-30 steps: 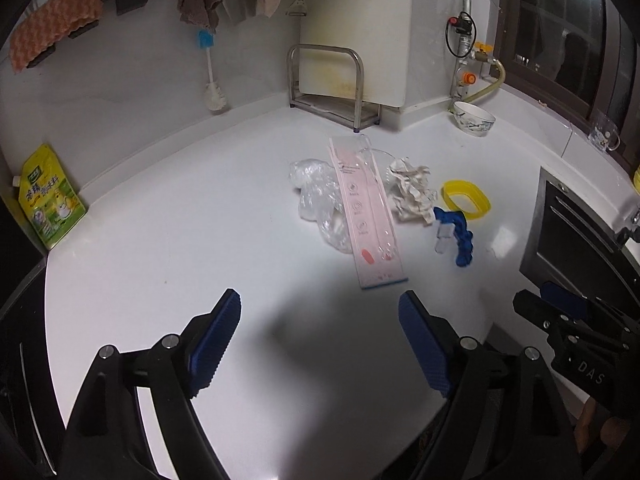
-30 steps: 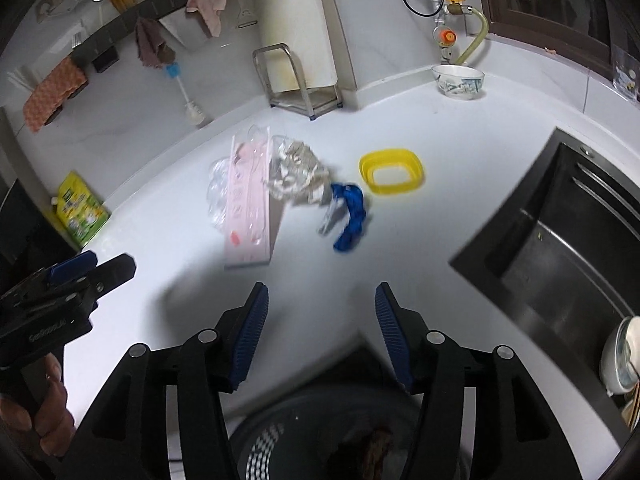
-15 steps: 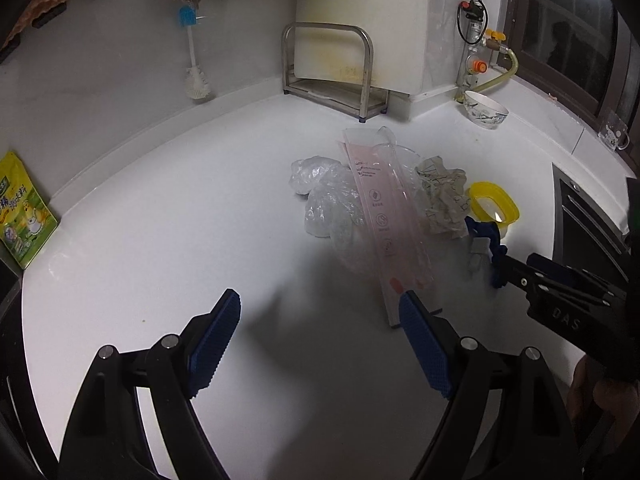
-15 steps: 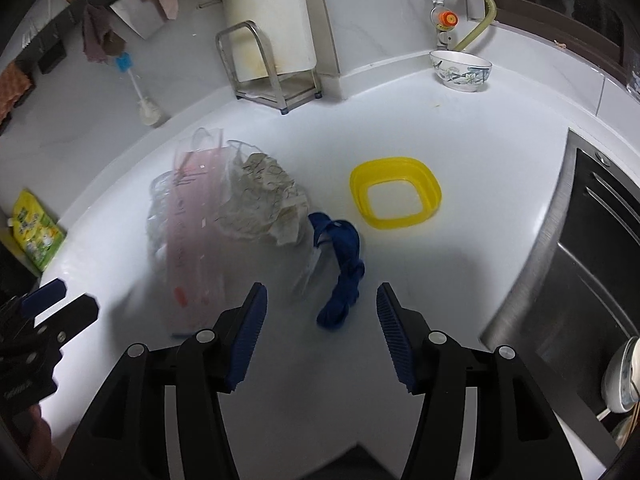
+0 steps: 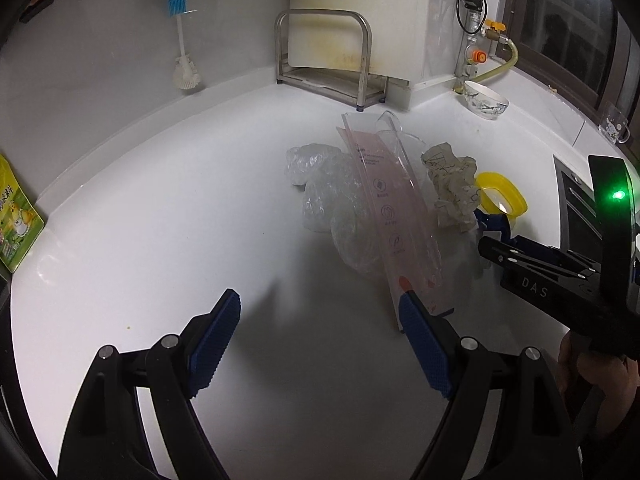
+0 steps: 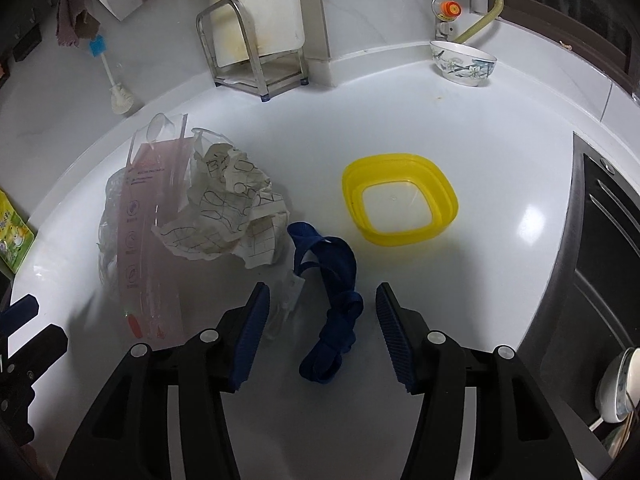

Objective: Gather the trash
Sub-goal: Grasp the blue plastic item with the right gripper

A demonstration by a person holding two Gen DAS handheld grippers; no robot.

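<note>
Right wrist view: your right gripper (image 6: 322, 312) is hovering over the white counter (image 6: 400, 112), and its jaws are closing around the blue strap (image 6: 334, 280), which is lying between the pads, not yet pinched. Just left of the strap, crumpled paper (image 6: 228, 208) is resting against a pink plastic package (image 6: 150, 240) and a clear plastic bag (image 6: 108, 216). A yellow container (image 6: 400, 200) is sitting apart to the right.

From the left wrist view, your left gripper (image 5: 320, 340) is standing spread wide and gripping nothing, with its right pad just beside the package's near end (image 5: 400, 256). The bowl (image 5: 486, 100) is sitting at the back corner.
</note>
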